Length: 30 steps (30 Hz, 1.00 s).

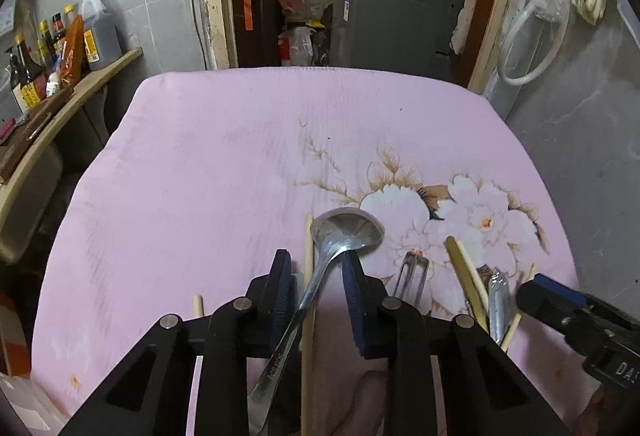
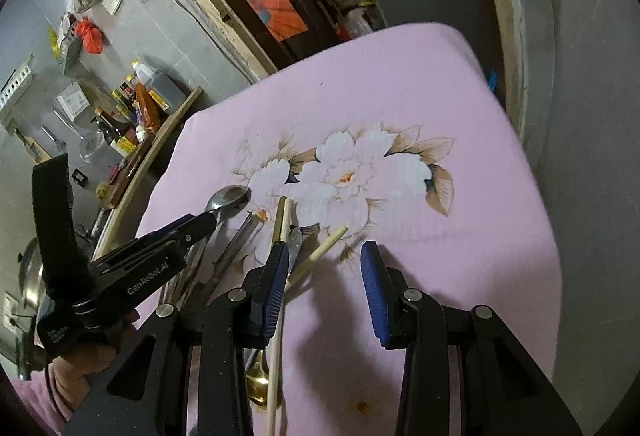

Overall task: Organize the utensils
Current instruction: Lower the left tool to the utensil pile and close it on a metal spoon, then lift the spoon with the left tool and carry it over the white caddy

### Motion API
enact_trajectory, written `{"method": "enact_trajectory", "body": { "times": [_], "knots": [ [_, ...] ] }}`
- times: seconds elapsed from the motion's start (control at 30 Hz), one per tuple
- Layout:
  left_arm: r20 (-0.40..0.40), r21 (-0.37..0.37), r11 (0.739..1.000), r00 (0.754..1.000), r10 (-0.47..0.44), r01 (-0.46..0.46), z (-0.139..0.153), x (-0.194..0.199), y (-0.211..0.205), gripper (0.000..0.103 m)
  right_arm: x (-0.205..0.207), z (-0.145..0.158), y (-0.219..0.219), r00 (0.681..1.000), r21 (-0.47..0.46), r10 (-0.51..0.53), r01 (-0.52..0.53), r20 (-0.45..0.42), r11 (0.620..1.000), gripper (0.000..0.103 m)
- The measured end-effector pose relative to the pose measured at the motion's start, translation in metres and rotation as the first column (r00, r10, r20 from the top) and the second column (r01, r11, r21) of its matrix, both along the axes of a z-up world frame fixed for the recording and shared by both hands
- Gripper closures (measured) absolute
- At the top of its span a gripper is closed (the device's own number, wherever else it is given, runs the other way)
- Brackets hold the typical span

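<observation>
A steel spoon (image 1: 344, 230) lies on the pink flowered cloth (image 1: 208, 171), its handle running back between the jaws of my open left gripper (image 1: 316, 262). A pale chopstick (image 1: 307, 276) lies beside the handle. To the right are a steel fork (image 1: 412, 272), two chopsticks (image 1: 466, 276) and a metal handle (image 1: 498, 296). In the right wrist view my right gripper (image 2: 324, 256) is open and empty above the cloth, right of the pile: spoon (image 2: 228, 197), fork (image 2: 240, 240), chopsticks (image 2: 282, 220), a loose chopstick (image 2: 324, 248) and a gold spoon (image 2: 258, 380). The left gripper (image 2: 200, 224) reaches the spoon there.
A wooden shelf (image 1: 80, 87) with sauce bottles (image 1: 98, 31) runs along the table's left side. A grey cabinet (image 1: 400, 23) and a doorway stand beyond the far edge. A grey wall with a white hose (image 1: 532, 35) is on the right.
</observation>
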<state>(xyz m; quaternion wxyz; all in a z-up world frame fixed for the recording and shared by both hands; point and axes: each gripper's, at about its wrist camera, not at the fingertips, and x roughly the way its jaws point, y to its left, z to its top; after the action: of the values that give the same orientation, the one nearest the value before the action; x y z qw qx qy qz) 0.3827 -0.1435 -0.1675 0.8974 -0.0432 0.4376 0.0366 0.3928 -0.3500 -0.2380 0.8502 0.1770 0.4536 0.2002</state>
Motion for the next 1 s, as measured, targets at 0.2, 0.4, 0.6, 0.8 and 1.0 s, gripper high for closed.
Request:
{"method": "enact_trajectory", "body": {
  "times": [0.2, 0.4, 0.6, 0.8, 1.0],
  "knots": [
    [-0.036, 0.001, 1.0, 0.999, -0.027, 0.027, 0.003, 0.011, -0.005, 0.083, 0.004, -0.007, 0.002, 1.0, 0.031, -0.01, 0.011, -0.03, 0.999, 0.082],
    [-0.044, -0.014, 0.999, 0.998, -0.035, 0.035, 0.007, 0.018, -0.006, 0.096, 0.004, -0.011, 0.007, 0.999, 0.056, 0.004, -0.001, -0.047, 0.998, 0.087],
    [-0.033, -0.056, 0.998, 0.999, -0.02, 0.018, 0.016, 0.011, 0.002, 0.097, 0.001, -0.009, 0.007, 0.998, 0.103, 0.01, -0.004, -0.057, 0.995, 0.091],
    [0.011, -0.155, 0.988, 1.0, -0.028, 0.029, 0.038, -0.01, 0.008, 0.097, -0.006, 0.004, 0.001, 0.999, 0.149, 0.022, -0.017, -0.028, 0.989, 0.093],
    [0.112, -0.223, 0.972, 0.993, -0.045, 0.069, 0.07, -0.044, 0.008, 0.098, -0.02, 0.032, -0.006, 0.998, 0.189, 0.037, -0.045, 0.044, 0.981, 0.095]
  ]
}}
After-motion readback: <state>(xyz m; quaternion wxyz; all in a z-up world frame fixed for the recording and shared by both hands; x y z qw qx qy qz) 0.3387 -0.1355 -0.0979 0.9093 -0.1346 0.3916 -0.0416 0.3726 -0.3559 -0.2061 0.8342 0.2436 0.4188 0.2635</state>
